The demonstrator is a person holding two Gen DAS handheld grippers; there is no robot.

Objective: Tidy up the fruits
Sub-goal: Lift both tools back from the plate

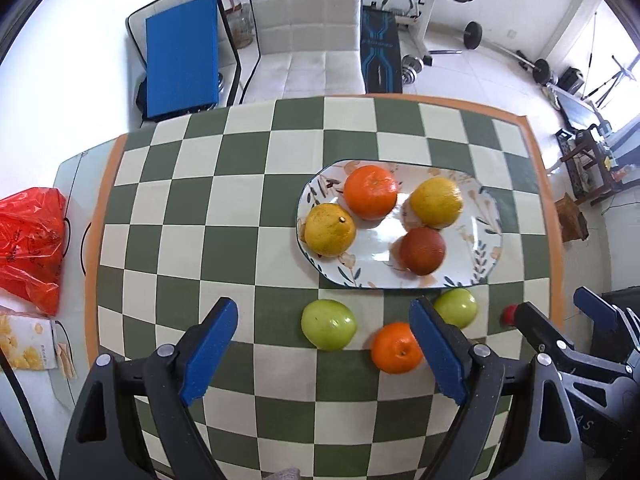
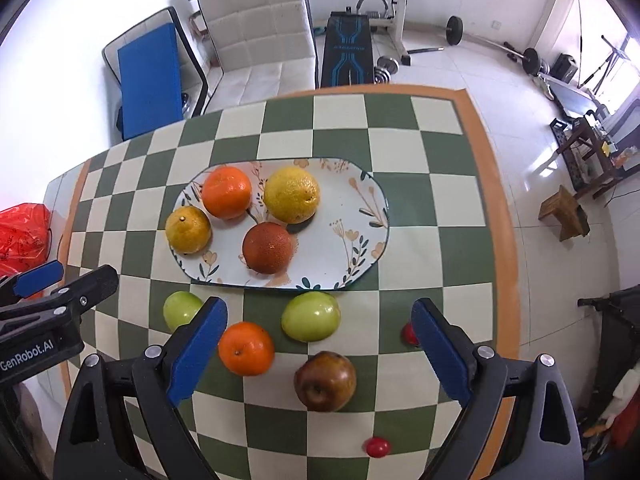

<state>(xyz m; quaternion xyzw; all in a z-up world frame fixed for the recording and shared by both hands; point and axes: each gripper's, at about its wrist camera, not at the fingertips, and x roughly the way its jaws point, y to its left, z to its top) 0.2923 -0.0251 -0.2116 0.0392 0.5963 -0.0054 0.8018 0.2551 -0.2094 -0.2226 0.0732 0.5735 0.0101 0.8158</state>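
Note:
An oval floral plate (image 1: 484,216) (image 2: 352,236) on the checkered table holds an orange (image 1: 371,192) (image 2: 226,192), two yellow citrus fruits (image 1: 330,230) (image 1: 437,202) (image 2: 292,195) (image 2: 188,229) and a dark red-brown fruit (image 1: 423,250) (image 2: 267,248). In front of the plate lie two green apples (image 1: 328,324) (image 1: 458,306) (image 2: 311,316) (image 2: 180,310), a small orange (image 1: 396,347) (image 2: 246,348), a dark red apple (image 2: 325,381) and two small red fruits (image 2: 378,447) (image 2: 409,334). My left gripper (image 1: 324,354) hovers open above the near green apple. My right gripper (image 2: 320,360) is open over the red apple.
A red plastic bag (image 1: 30,240) and a snack box (image 1: 28,344) lie left of the table. A white padded chair (image 1: 304,28) and a blue mat (image 1: 182,56) stand beyond the far edge. Weights and a bench fill the floor behind. A wooden stool (image 2: 564,212) sits to the right.

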